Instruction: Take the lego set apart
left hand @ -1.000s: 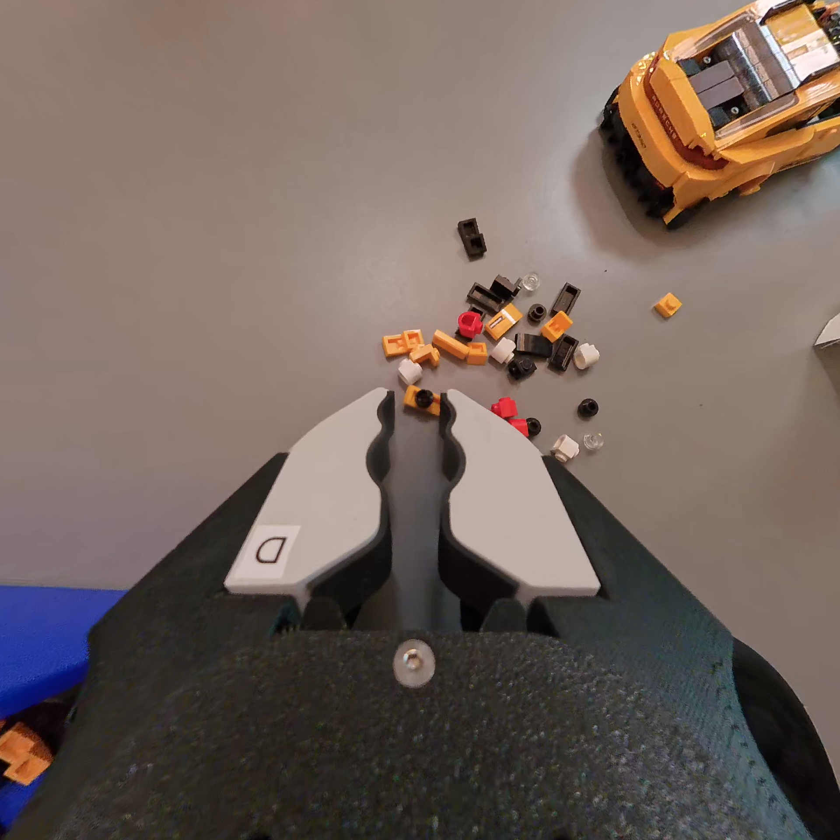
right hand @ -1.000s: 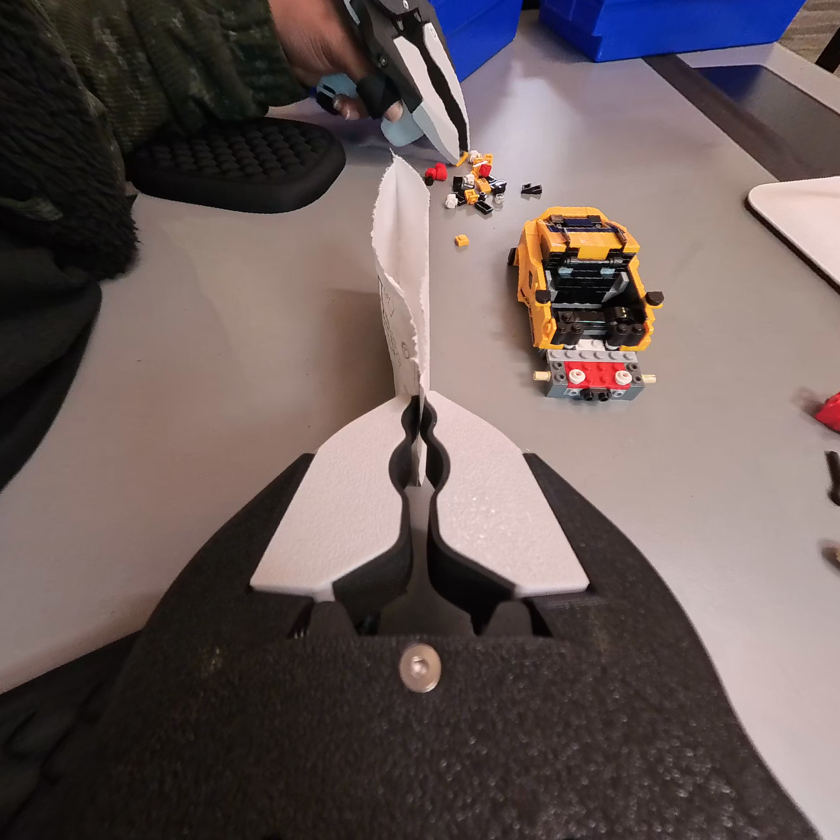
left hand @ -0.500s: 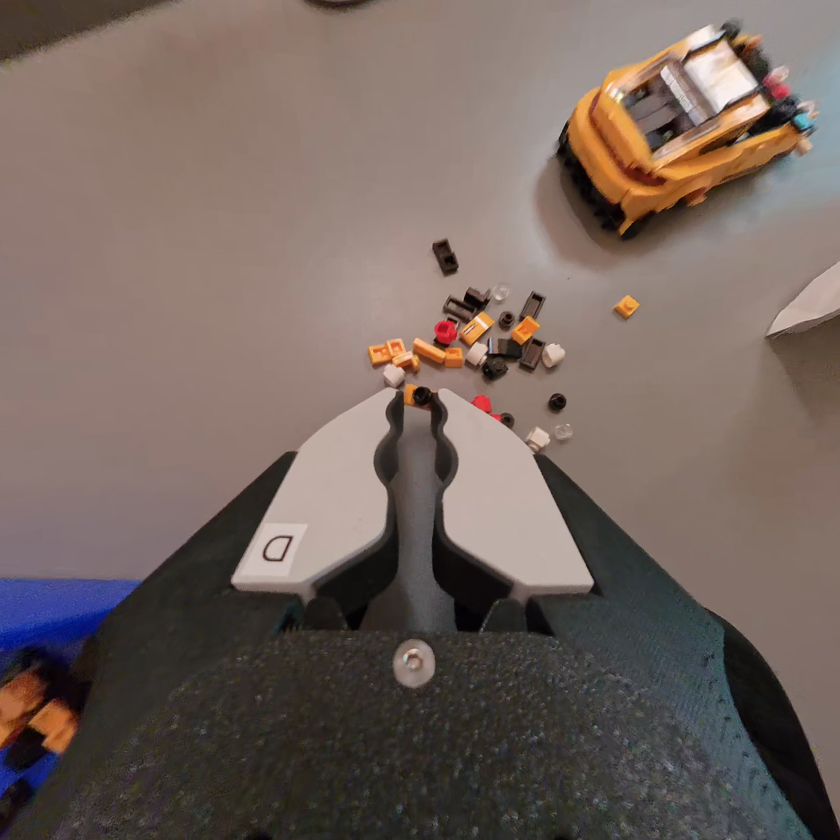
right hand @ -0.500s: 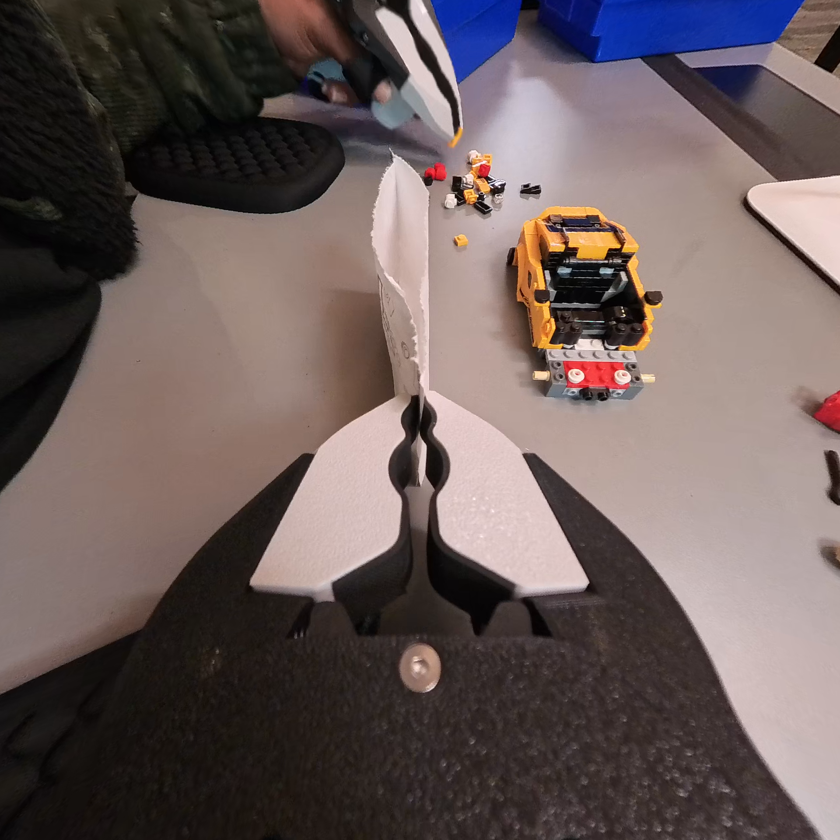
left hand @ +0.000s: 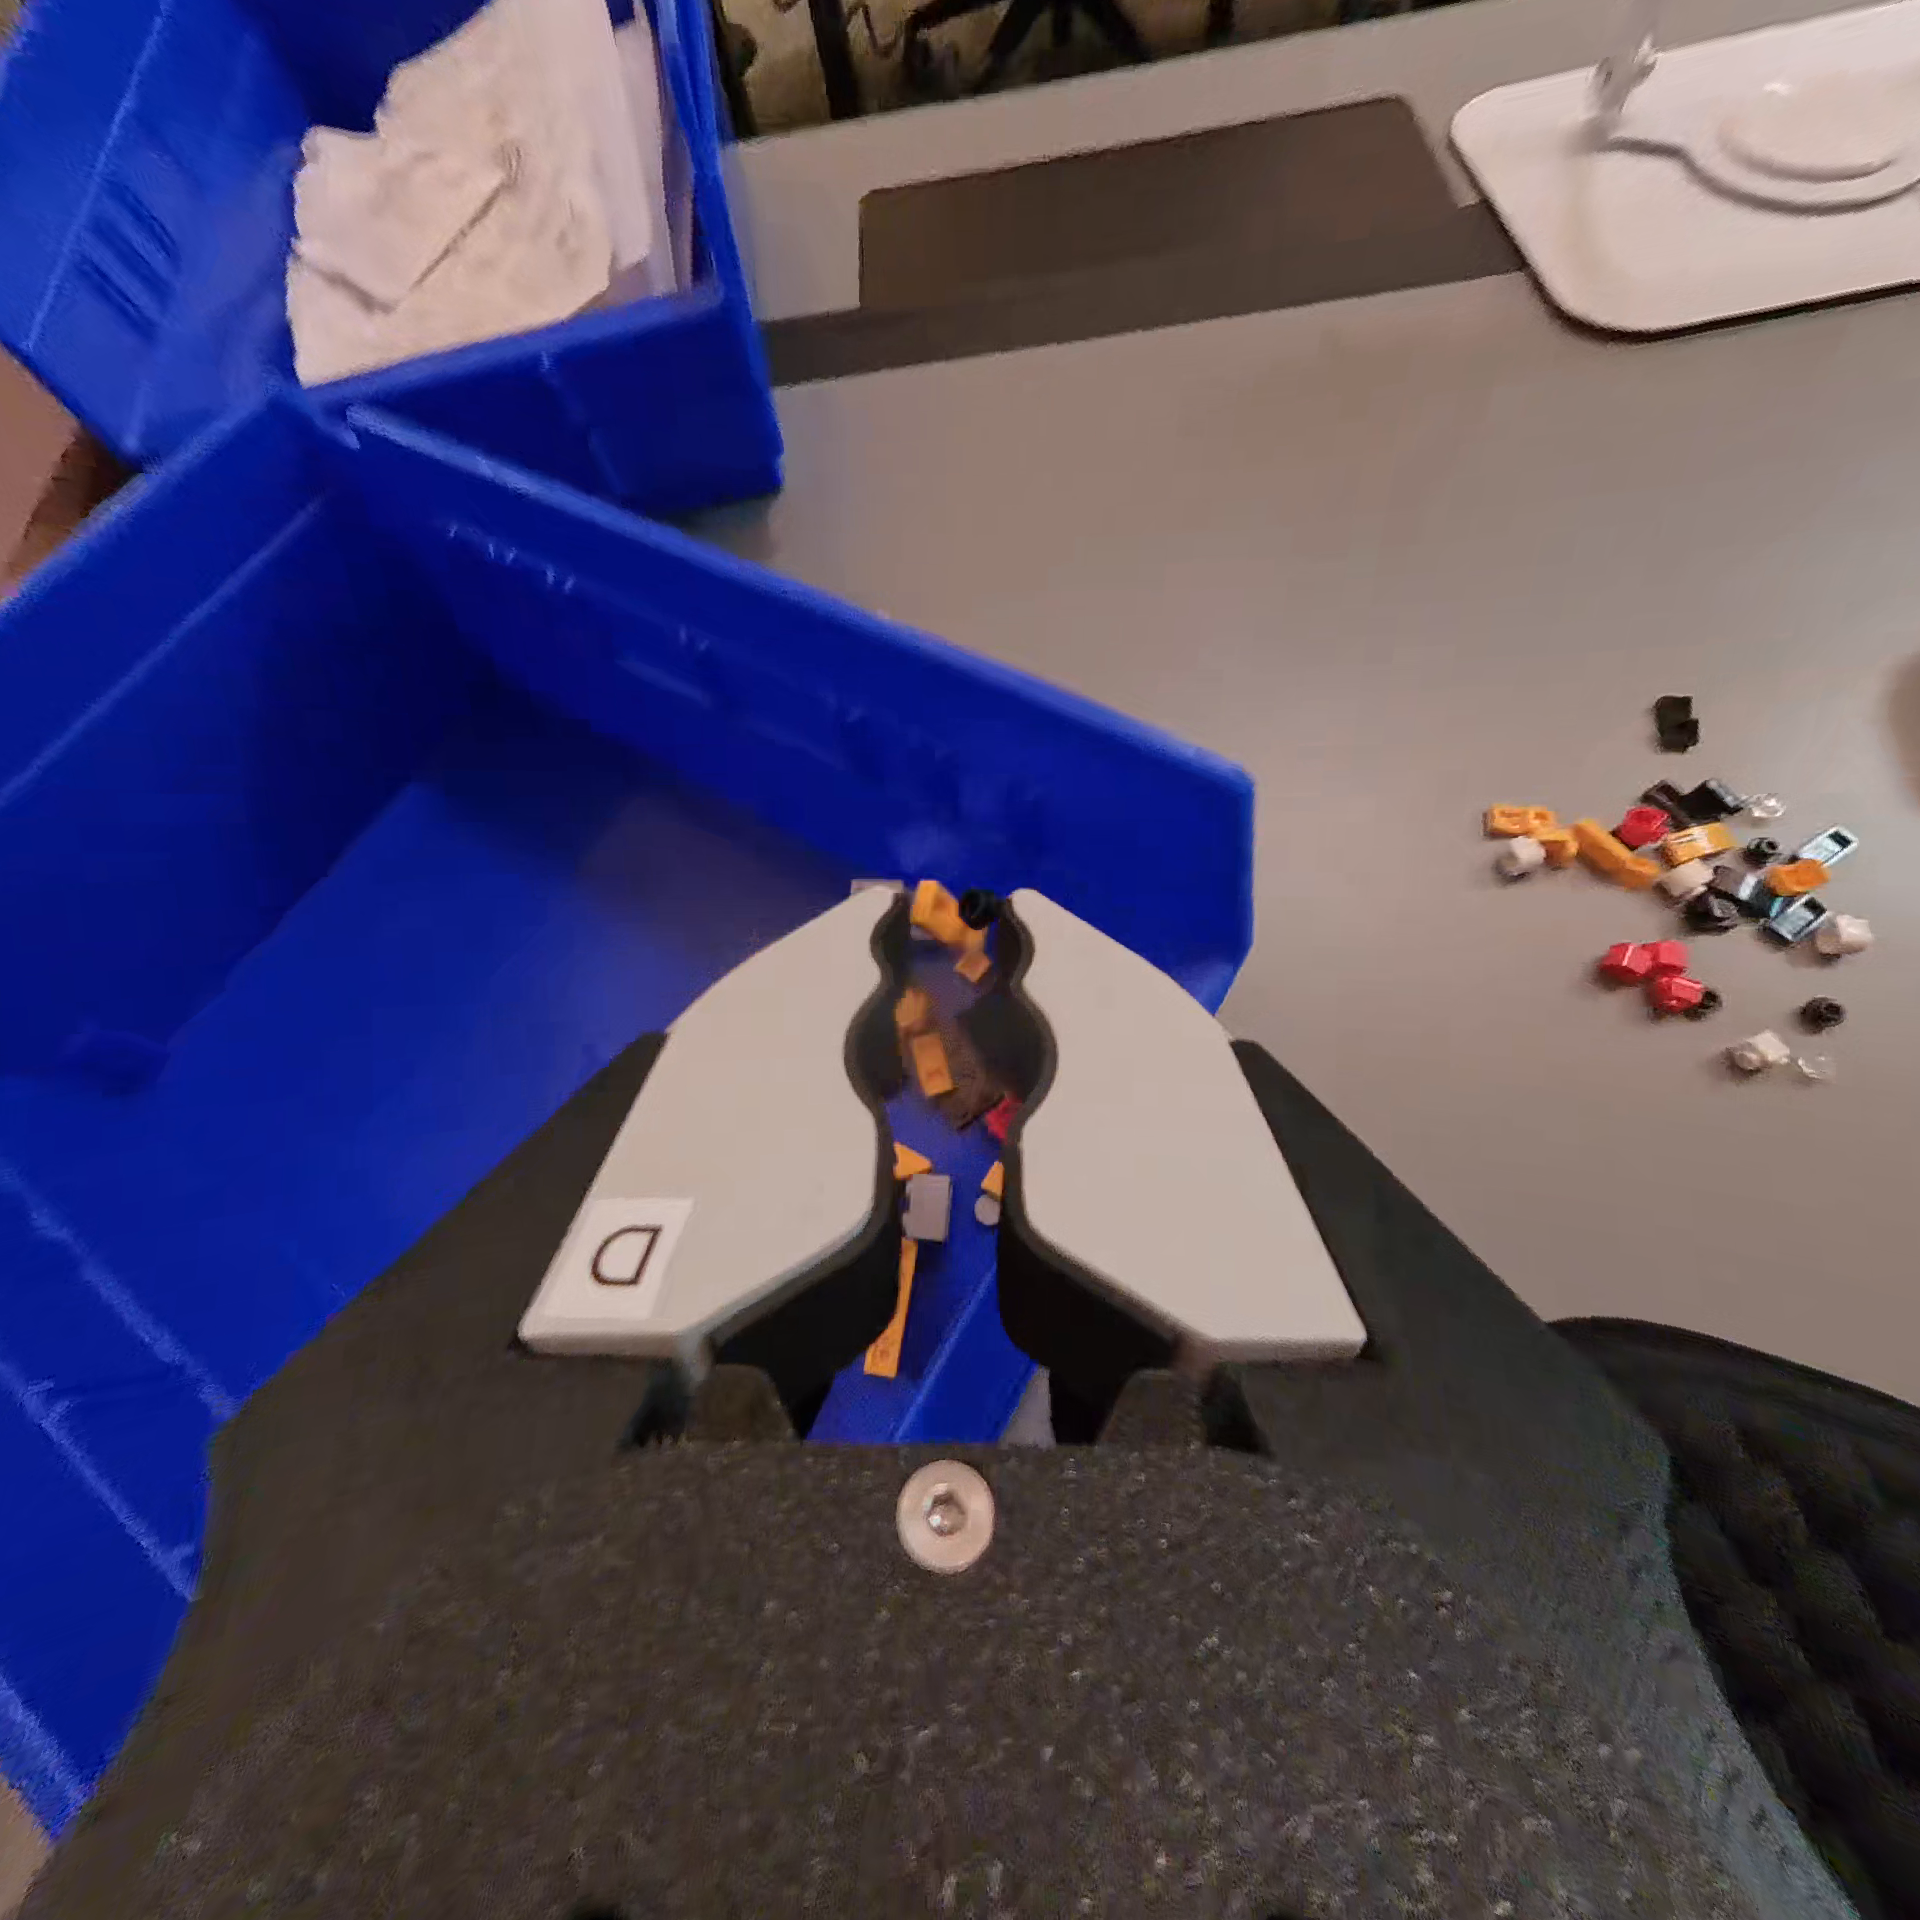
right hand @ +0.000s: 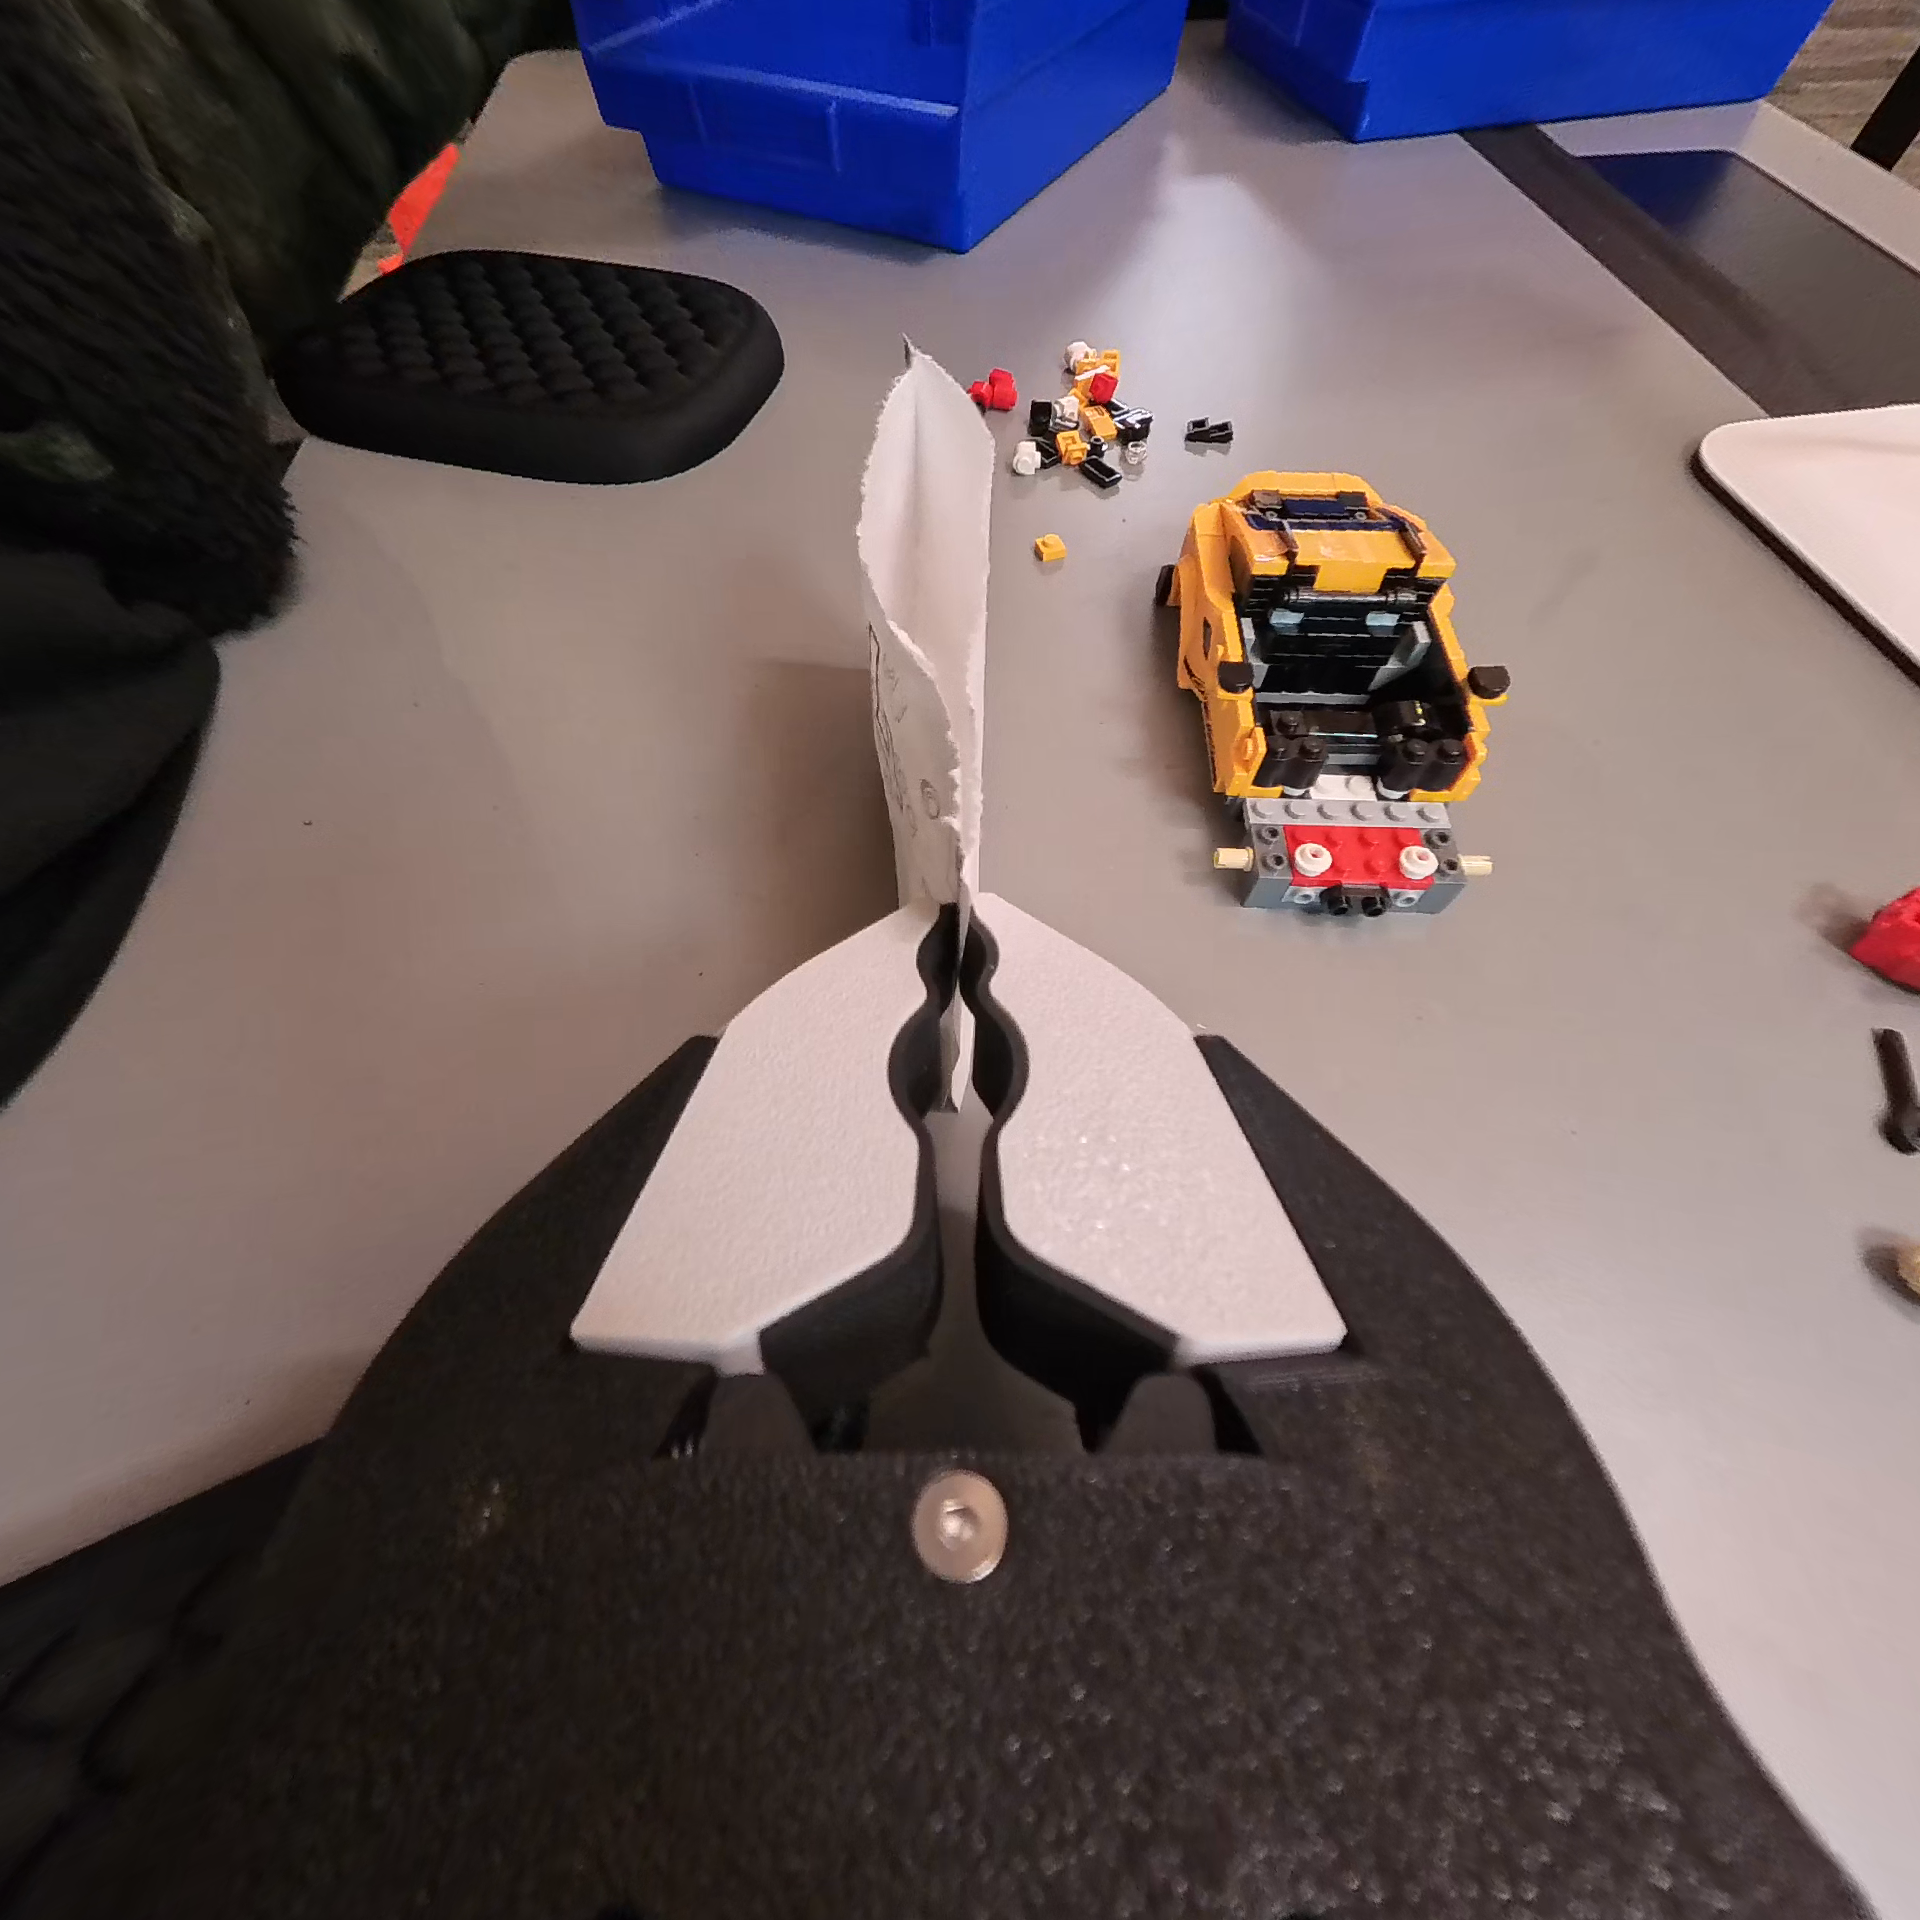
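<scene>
The left gripper [left hand: 951, 912] hangs over the open blue bin [left hand: 436, 914], its grey fingers [left hand: 769, 1122] drawn almost together and pinching a small orange piece with a black stud [left hand: 951, 909] at the very tips. Through the gap between the fingers, loose orange, dark, red and grey bricks [left hand: 930, 1070] show on the bin's floor, though most of that heap is hidden behind the fingers and the black gripper body. This view is smeared by motion, so the bin's edges and a second blue bin [left hand: 623, 416] with crumpled white paper [left hand: 457, 218] in it are soft. On the grey table [left hand: 1247, 582], a scatter of small loose pieces [left hand: 1704, 883] lies well apart from the bin, to the right. The right gripper [right hand: 961, 914] is clamped on a torn white paper strip [right hand: 930, 623] that stands upright from its closed tips; the marks on it are too small to make out. The strip hides part of the table behind it. The yellow lego car [right hand: 1325, 665] sits on the table to the right of the strip, its near end stripped down to a grey and red base. At the right edge of the right wrist view, a red piece [right hand: 1891, 940] and a black pin [right hand: 1899, 1091] are cut off by the frame.
</scene>
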